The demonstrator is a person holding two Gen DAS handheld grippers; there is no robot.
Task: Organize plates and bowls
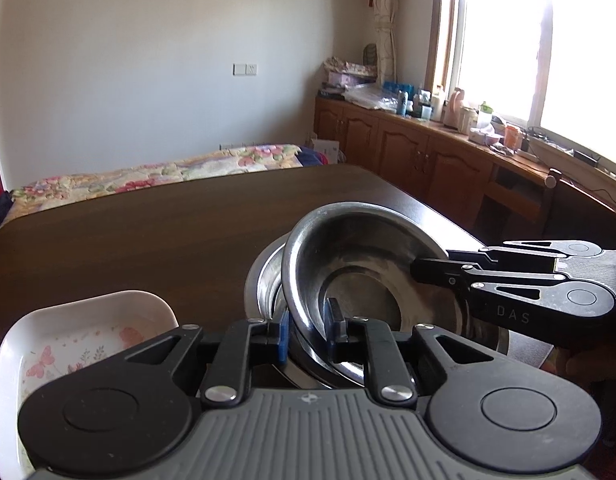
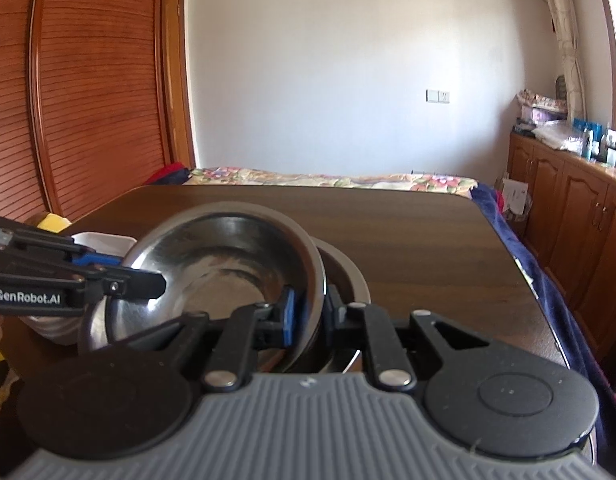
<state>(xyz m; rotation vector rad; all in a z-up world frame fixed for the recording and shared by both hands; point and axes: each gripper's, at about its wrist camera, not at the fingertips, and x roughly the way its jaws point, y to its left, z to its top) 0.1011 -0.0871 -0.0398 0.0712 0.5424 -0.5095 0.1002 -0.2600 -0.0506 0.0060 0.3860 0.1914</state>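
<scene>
A steel bowl [image 1: 359, 256] is held tilted above the dark wooden table [image 1: 148, 232]. My left gripper [image 1: 306, 328] is shut on its near rim, the blue pads on either side of the metal. My right gripper [image 1: 417, 270] comes in from the right and pinches the opposite rim. Under the tilted bowl a second steel bowl [image 1: 264, 280] rests on the table. In the right wrist view the steel bowl [image 2: 228, 256] fills the middle, with my right gripper [image 2: 311, 316] shut on its rim, my left gripper [image 2: 156, 280] on its left edge and the second bowl [image 2: 347, 272] behind.
A white rectangular dish [image 1: 88, 320] with a butterfly print sits at the table's left near corner, also visible as the white dish [image 2: 104, 242]. Beyond the table lies a floral bed [image 1: 168, 172]. Wooden cabinets [image 1: 407, 148] with bottles run under the window. A wooden wardrobe [image 2: 88, 80] stands on the left.
</scene>
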